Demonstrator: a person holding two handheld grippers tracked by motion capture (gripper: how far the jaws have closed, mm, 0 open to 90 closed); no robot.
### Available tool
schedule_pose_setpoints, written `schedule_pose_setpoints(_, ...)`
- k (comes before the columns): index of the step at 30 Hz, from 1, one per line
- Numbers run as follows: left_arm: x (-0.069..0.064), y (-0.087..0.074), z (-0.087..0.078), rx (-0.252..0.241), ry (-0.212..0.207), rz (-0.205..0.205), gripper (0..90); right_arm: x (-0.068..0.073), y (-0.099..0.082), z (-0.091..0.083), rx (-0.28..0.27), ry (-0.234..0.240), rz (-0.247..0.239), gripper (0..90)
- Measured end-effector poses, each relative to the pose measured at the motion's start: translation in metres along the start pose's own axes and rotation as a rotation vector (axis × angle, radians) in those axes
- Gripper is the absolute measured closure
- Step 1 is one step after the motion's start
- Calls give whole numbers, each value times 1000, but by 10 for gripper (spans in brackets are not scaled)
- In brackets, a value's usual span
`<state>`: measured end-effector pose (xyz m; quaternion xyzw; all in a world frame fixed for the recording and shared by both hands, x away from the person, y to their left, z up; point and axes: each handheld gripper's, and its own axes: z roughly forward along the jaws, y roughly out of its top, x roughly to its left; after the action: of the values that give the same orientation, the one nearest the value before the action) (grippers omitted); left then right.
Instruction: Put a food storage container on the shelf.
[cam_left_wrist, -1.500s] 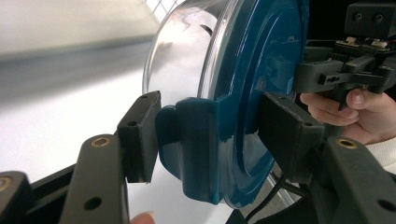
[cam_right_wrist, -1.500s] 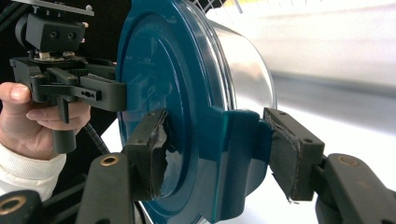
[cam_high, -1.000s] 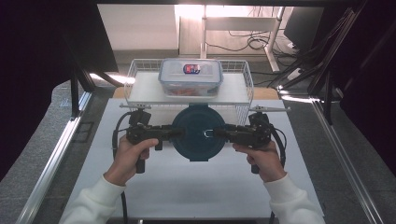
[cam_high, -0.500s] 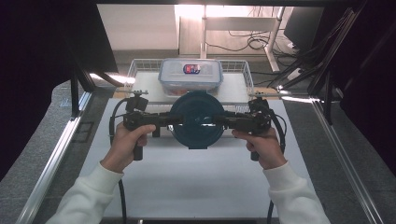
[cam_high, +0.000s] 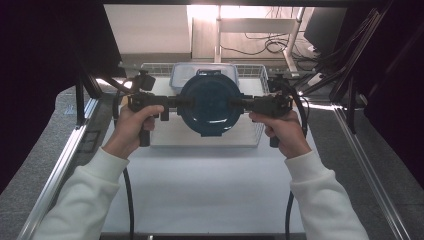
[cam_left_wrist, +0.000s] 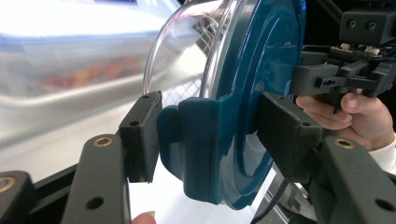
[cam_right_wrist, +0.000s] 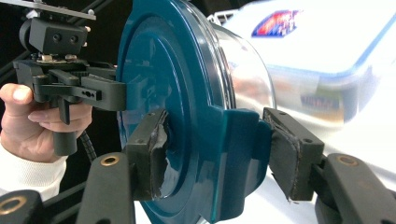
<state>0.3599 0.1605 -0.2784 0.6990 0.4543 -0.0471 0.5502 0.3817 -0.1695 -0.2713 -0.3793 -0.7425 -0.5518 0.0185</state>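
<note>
A round container (cam_high: 211, 104) with a dark teal lid and a clear bowl is held up above the white surface (cam_high: 210, 185), gripped from both sides, with the lid facing the high camera. The left gripper (cam_high: 172, 102) comes in from the left, its fingers closed on the teal latch tab at that edge of the lid; in the left gripper view the two black fingers (cam_left_wrist: 142, 135) press against the tab from either side, with the clear bowl on one side and the lid face on the other. The right gripper (cam_high: 241, 104) does the same at the opposite edge, and in the right gripper view its fingers (cam_right_wrist: 152, 154), whose padding looks worn and torn, clamp the latch tab there. The left hand (cam_high: 131, 126) and right hand (cam_high: 283, 131) wrap the gripper handles, white sleeves (cam_high: 82, 200) reaching in from the bottom of the high view. Behind the container, at the far end of the surface, is a white wire basket (cam_high: 250, 75), and in it lies a rectangular clear plastic box (cam_high: 181, 75) with a blue-edged lid and a coloured label, partly hidden by the lifted container. Black cables (cam_high: 129, 200) trail from the grippers toward the person.
</note>
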Motion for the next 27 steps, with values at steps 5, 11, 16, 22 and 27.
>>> schedule_pose_setpoints(5,3,23,-4,-6,3,7,414,-2,25,5,0,5,1,422)
schedule_pose_setpoints(11,11,54,-5,-6,10,2,414,-8,53,13,1,9,18,423)
schedule_pose_setpoints(16,20,74,-5,5,11,2,414,-15,72,21,2,12,32,423)
schedule_pose_setpoints(22,37,91,1,-5,-7,-48,414,-25,91,32,11,1,59,424)
schedule_pose_setpoints(27,49,98,4,4,-1,-70,414,-36,101,44,21,6,97,425)
